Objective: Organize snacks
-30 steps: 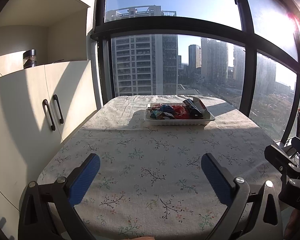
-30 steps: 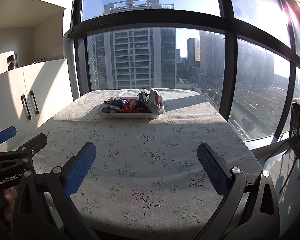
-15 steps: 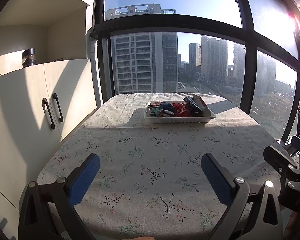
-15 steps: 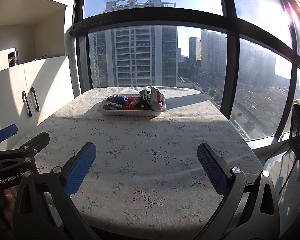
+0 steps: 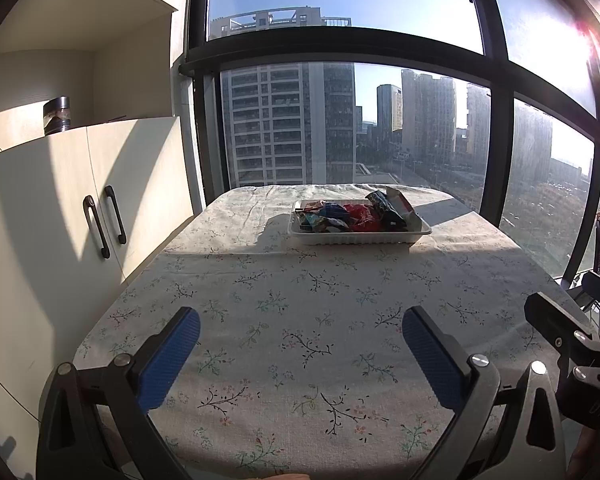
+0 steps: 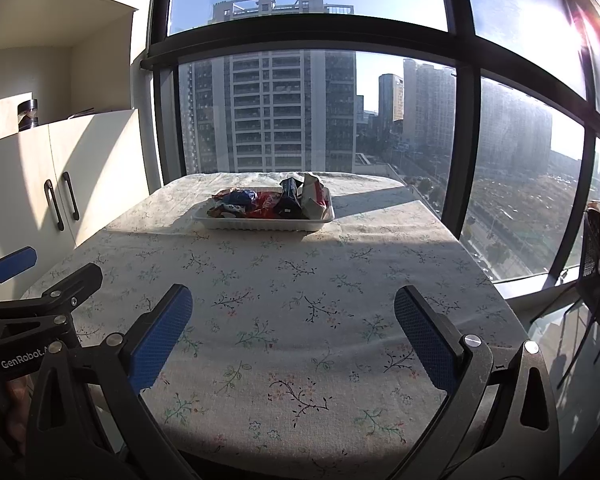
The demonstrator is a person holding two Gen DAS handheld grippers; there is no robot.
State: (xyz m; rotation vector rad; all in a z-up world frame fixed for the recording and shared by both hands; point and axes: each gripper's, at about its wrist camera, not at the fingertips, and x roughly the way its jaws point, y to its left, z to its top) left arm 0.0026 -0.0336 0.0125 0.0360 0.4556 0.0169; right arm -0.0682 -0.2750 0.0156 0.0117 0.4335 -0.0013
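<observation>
Left wrist view: one tray (image 5: 360, 237) of snacks (image 5: 354, 215), two wide-spread grippers (image 5: 300, 326) (image 6: 293, 306).

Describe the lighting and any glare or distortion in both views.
Left wrist: sun flare upper right; tray sunlit, near tablecloth shaded. Right wrist: same flare; window frame bowed by fisheye; snacks sharp.

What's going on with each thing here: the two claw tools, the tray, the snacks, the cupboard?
left gripper: open, empty, above the near end of the table.
right gripper: open, empty, also at the near end.
white tray: flat on the tablecloth at the far end, in sunlight.
snack packets: piled loosely inside the tray, some propped up at its right end.
cabinet doors: shut.
jar: upright on the cabinet top.
</observation>
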